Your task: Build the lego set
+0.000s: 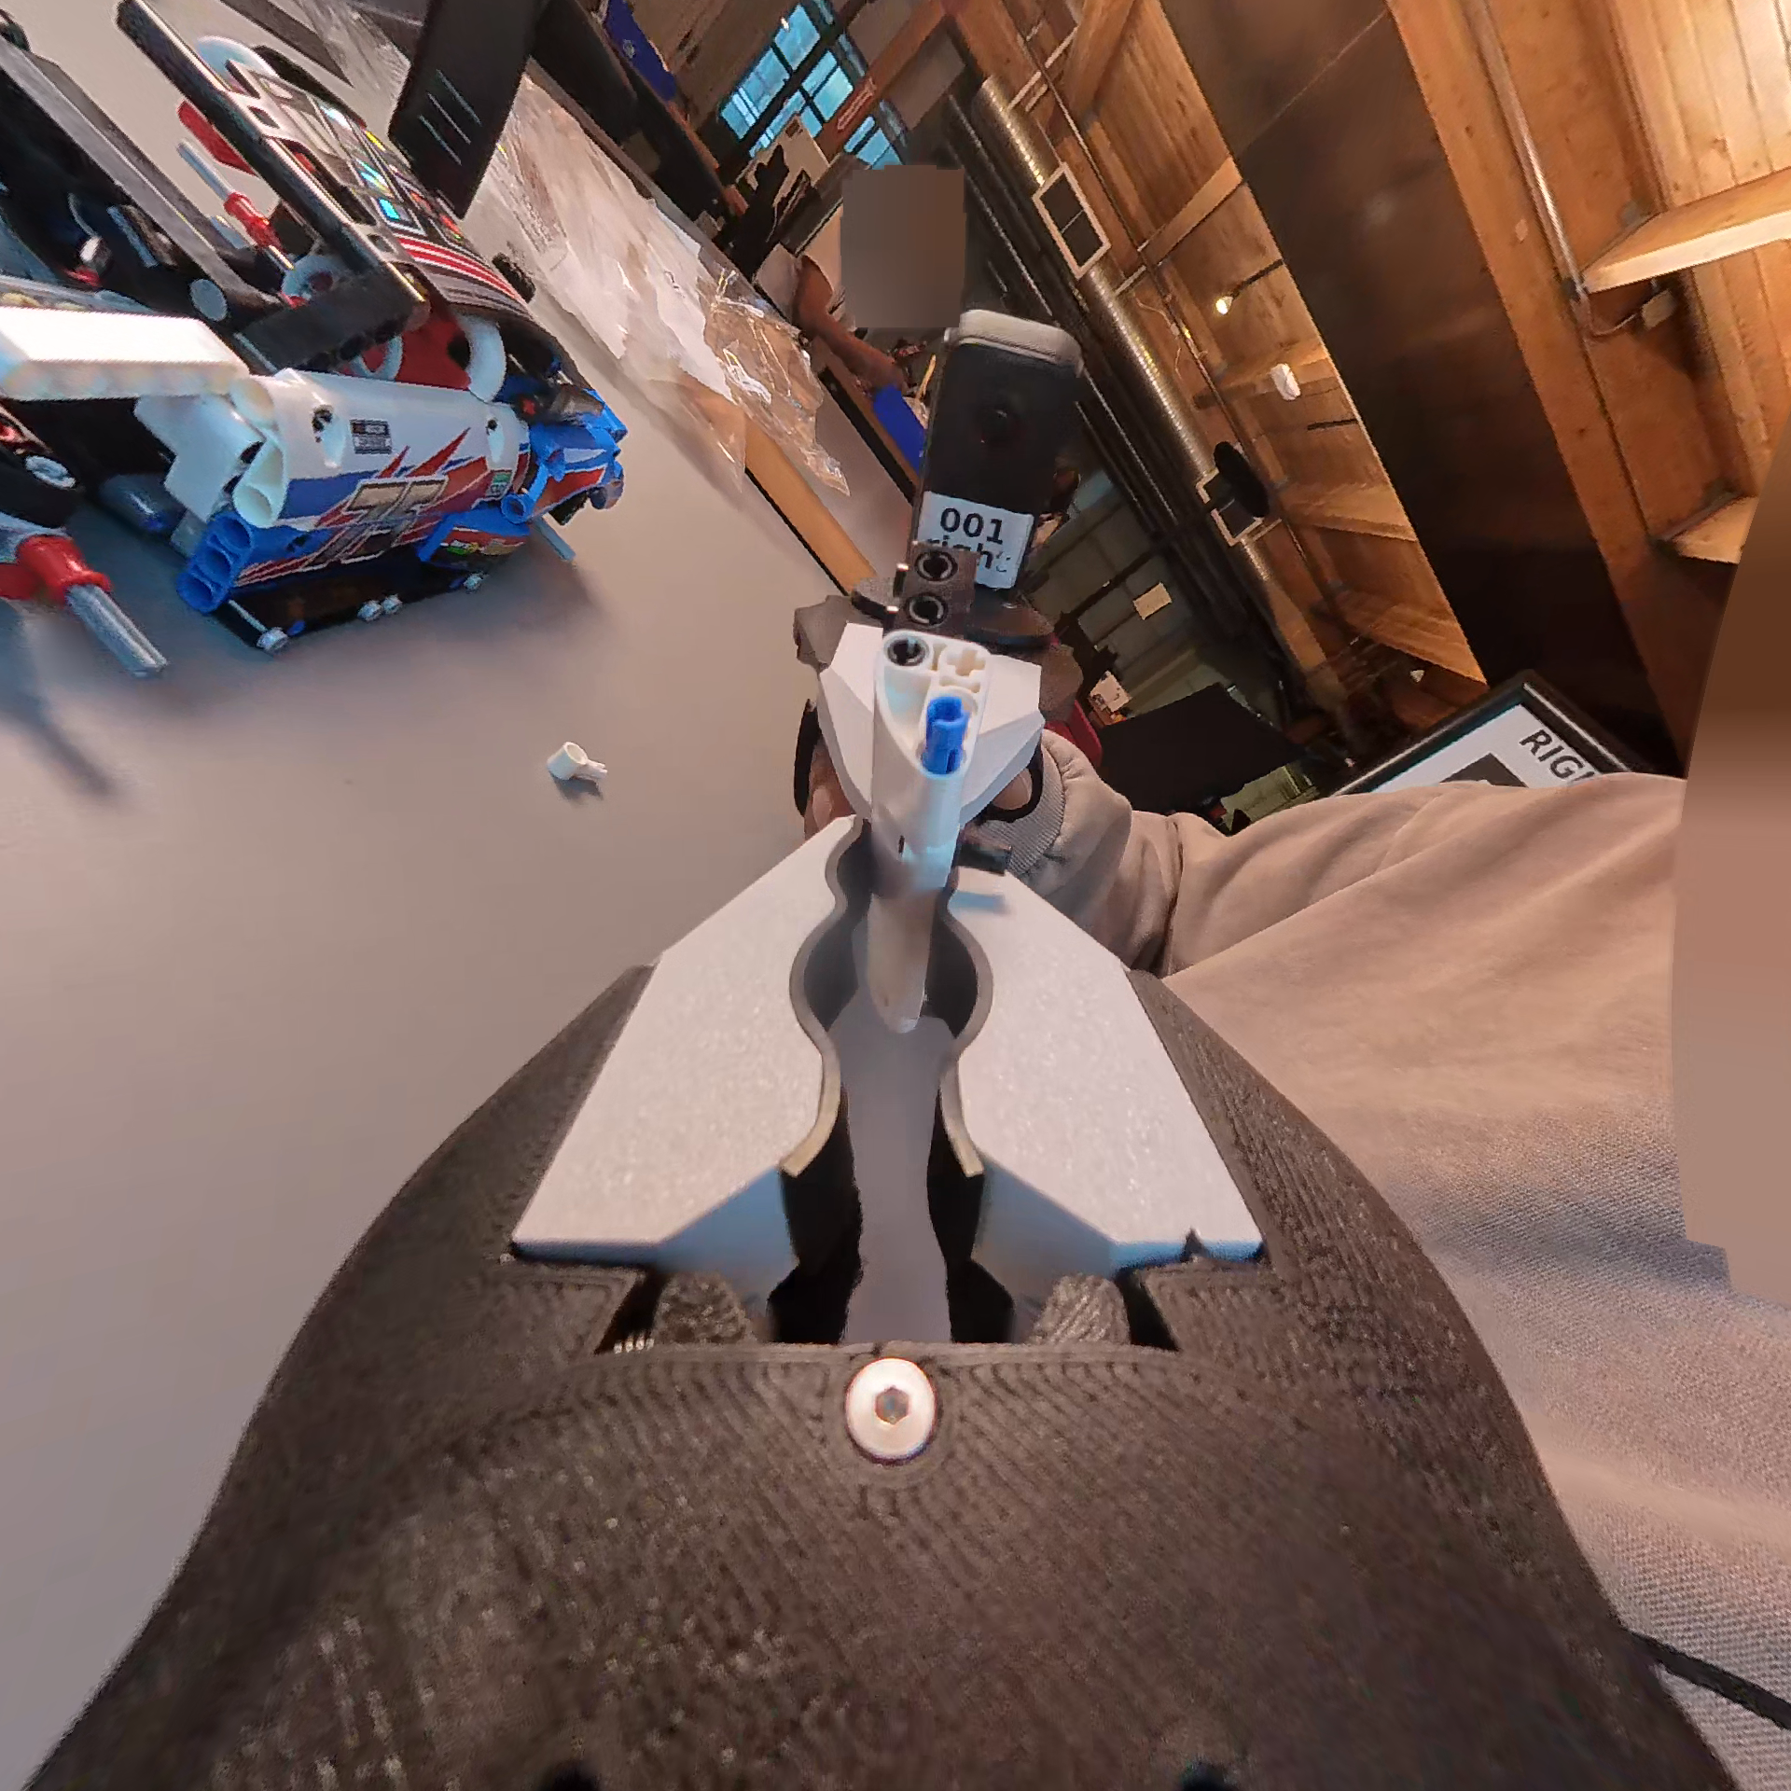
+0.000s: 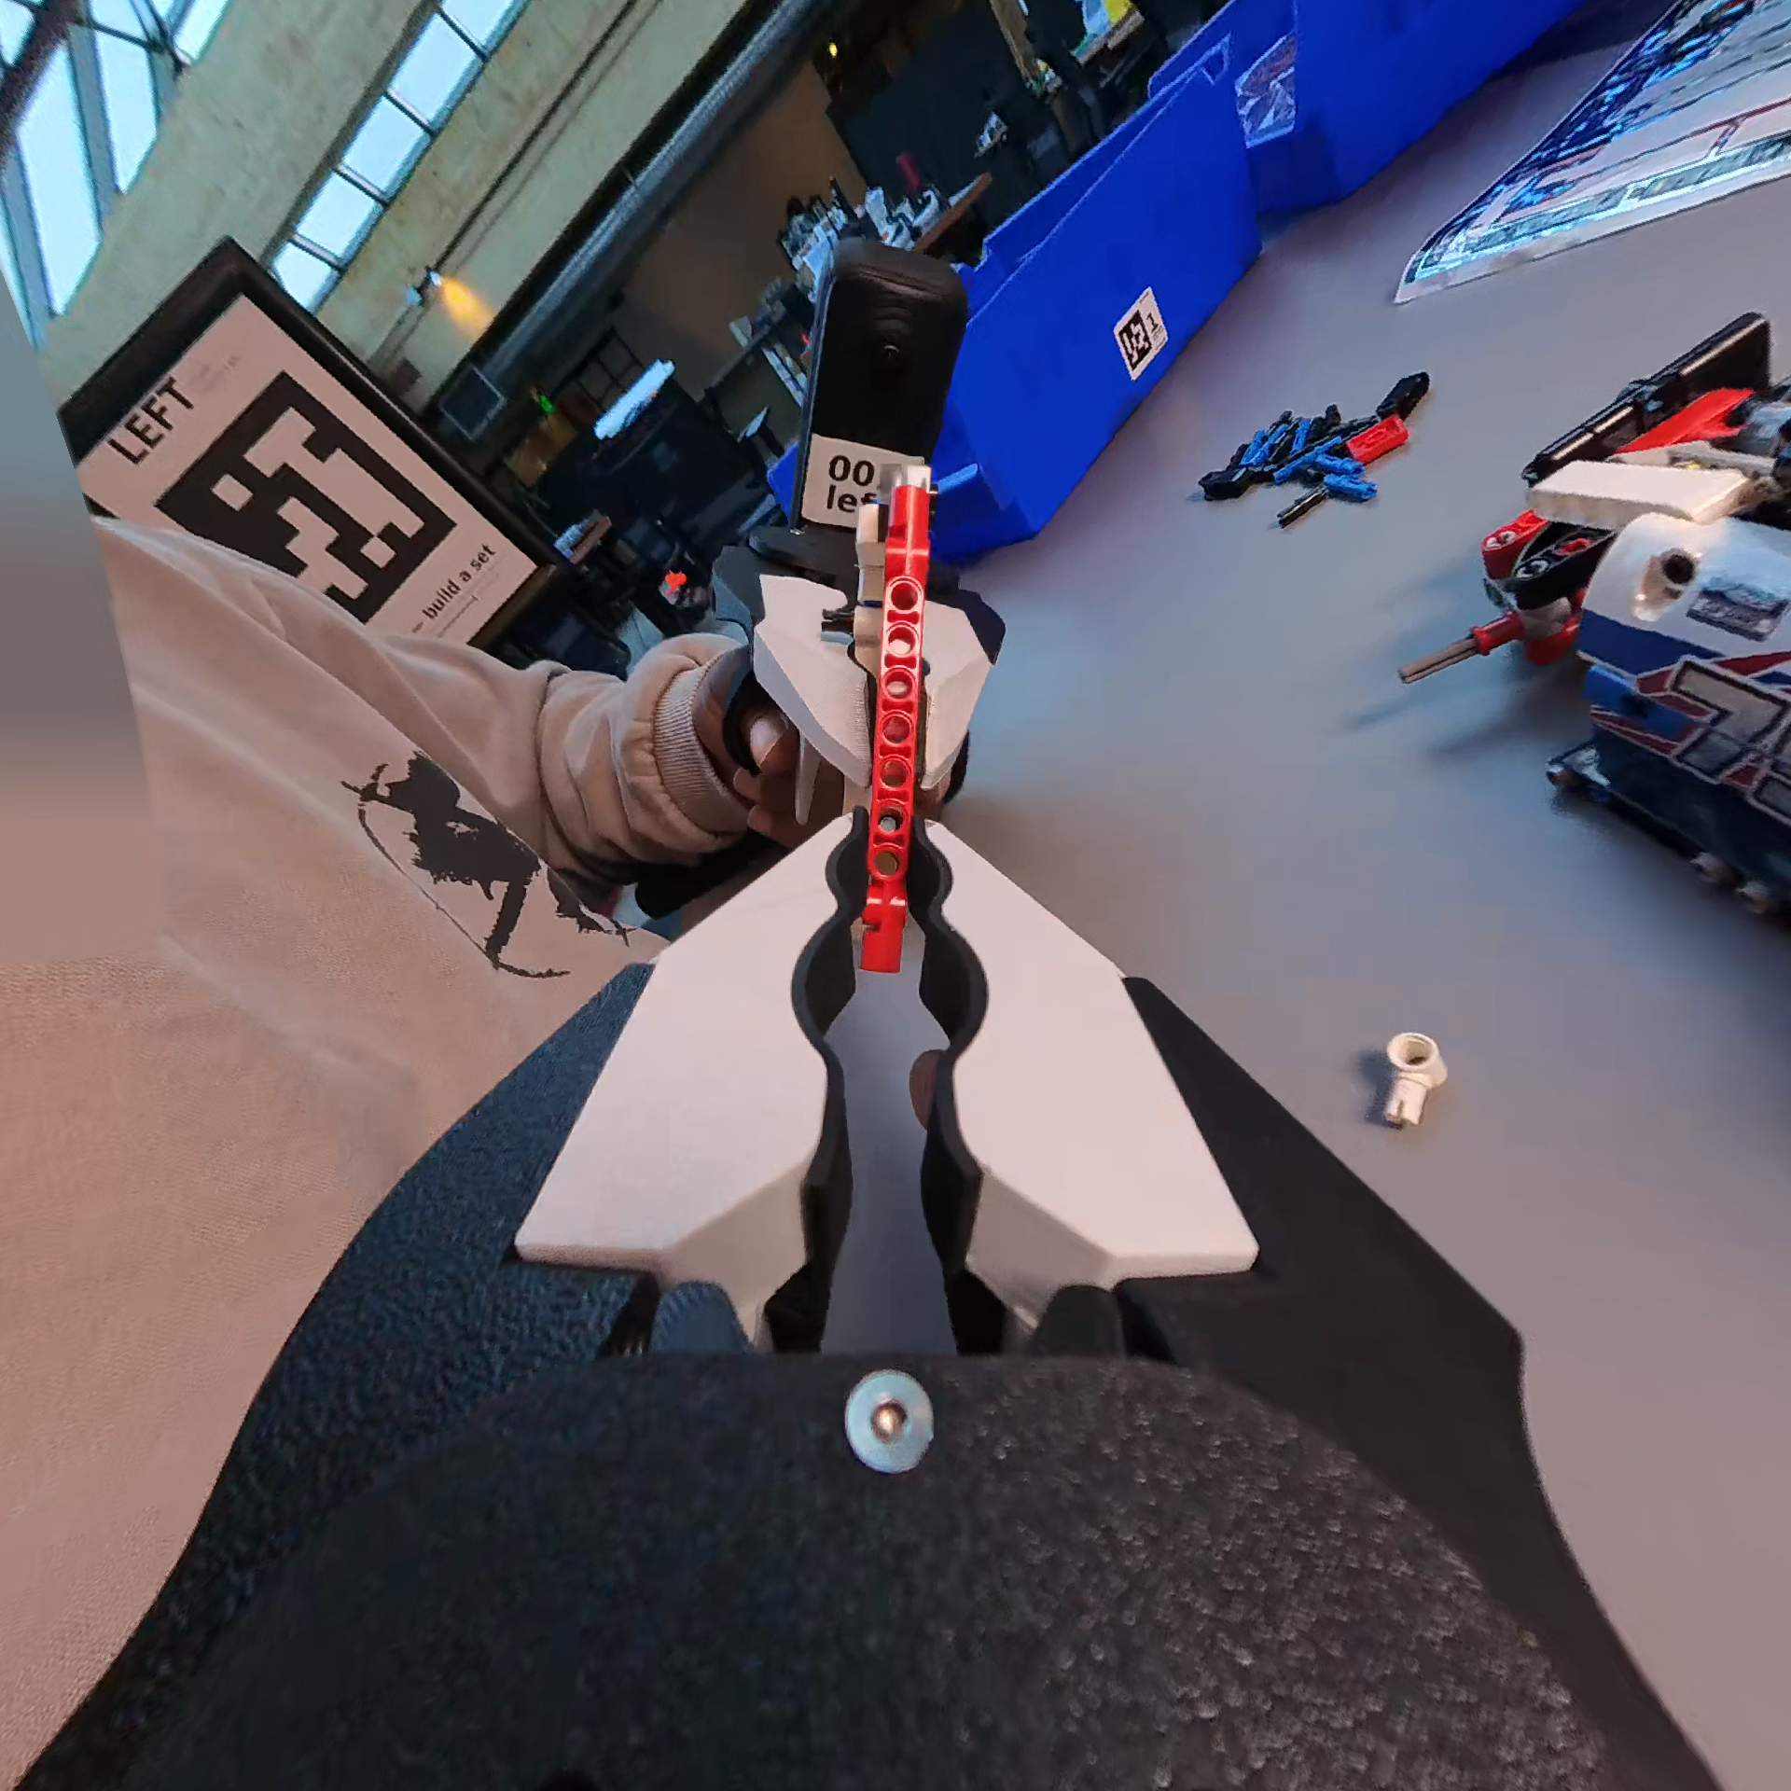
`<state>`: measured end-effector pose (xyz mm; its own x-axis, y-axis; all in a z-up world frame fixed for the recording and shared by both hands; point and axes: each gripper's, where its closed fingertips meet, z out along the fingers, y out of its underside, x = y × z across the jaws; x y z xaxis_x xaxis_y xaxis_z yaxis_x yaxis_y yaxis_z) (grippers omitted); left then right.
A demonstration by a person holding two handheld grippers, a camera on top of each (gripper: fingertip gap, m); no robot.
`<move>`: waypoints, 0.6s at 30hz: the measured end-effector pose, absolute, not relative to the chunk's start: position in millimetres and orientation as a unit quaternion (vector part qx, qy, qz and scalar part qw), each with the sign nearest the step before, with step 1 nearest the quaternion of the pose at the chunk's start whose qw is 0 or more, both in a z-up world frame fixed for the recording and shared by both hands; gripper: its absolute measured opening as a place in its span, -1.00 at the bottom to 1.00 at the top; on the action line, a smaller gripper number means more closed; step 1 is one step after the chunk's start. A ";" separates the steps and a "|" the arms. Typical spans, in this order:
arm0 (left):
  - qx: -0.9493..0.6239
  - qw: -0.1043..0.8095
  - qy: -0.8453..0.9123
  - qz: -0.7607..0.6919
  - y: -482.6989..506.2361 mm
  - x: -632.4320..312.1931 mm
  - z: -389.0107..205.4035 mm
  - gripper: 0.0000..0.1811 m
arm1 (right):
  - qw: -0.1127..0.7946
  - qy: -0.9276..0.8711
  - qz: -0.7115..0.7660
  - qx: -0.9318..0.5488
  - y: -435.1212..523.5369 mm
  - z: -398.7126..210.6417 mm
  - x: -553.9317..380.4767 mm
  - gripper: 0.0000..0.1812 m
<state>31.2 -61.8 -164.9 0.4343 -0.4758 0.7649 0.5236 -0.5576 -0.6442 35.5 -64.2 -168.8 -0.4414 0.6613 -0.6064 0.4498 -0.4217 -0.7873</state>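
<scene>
Two tongs meet tip to tip above the grey bench (image 2: 1211,775). The left tongs (image 1: 906,853) are closed on a white piece (image 1: 926,766) with a blue pin (image 1: 942,738). The right tongs (image 2: 887,853) grip a red beam (image 2: 894,737), its long axis running toward the left tongs. The car (image 1: 368,485) sits well apart, toward the far edge.

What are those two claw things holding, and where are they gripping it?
The left gripper pinches the white piece near its lower end; the right gripper pinches the red holed beam near its near end. Both pieces meet between them.
</scene>
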 end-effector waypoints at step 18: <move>-0.634 0.557 -0.014 -0.537 -53.6 16.6 -122.3 -0.80 | 0.121 -0.391 0.739 -0.534 -53.6 -134.6 18.5 -0.96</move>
